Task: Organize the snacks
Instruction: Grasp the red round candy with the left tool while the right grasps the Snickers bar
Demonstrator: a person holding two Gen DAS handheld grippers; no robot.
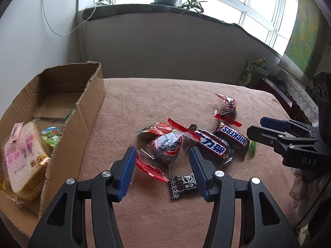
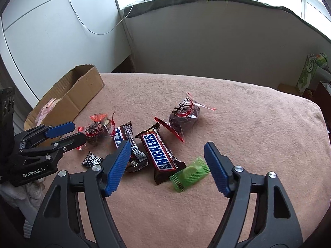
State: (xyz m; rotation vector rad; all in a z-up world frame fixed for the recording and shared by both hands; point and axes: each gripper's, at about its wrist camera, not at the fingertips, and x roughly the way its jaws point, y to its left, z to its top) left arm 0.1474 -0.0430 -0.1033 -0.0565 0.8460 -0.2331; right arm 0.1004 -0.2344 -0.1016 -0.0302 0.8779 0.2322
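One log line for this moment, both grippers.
left gripper: open, over red-wrapped snack | right gripper: open, near green candy | bread in box

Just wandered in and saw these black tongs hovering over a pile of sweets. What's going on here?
A person is sorting snacks into the cardboard box, using the left tongs and the right tongs. Both are open and hold nothing. A wrapped bread slice already lies in the box. The left tongs sit around a red-edged clear packet; the right tongs hover near the Snickers bar and a green candy. The other sweets lie loose on the pink blanket.
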